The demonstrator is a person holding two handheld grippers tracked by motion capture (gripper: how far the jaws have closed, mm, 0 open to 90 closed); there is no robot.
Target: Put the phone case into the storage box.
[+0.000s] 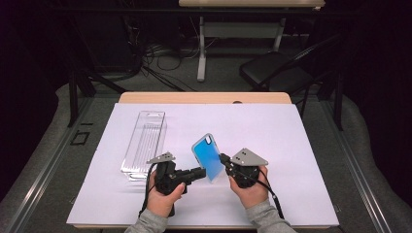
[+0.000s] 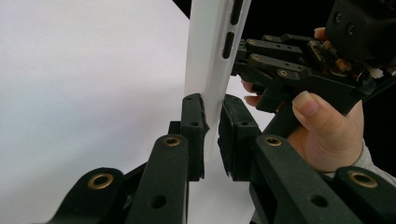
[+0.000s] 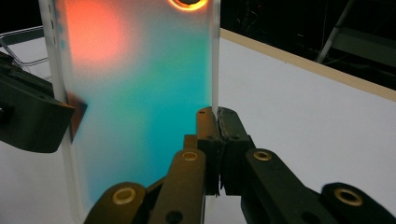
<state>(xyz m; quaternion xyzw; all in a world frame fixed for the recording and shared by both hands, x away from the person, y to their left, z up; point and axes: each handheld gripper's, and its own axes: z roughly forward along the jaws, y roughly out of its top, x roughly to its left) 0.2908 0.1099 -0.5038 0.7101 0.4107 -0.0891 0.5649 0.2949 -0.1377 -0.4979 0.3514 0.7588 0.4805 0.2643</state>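
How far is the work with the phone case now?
Done: the blue phone case is out of the clear plastic box, which lies apart on the white sheet. In hand: the case is held up off the sheet, the left gripper pinching one edge and the right gripper the opposite edge. Left: probably setting the case down or putting it into the box; the pictures cannot tell which.

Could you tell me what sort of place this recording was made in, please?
Probably a lab or recording workroom: a table covered with a white sheet, loose cables on the carpeted floor behind, a folding chair, and dark surroundings.
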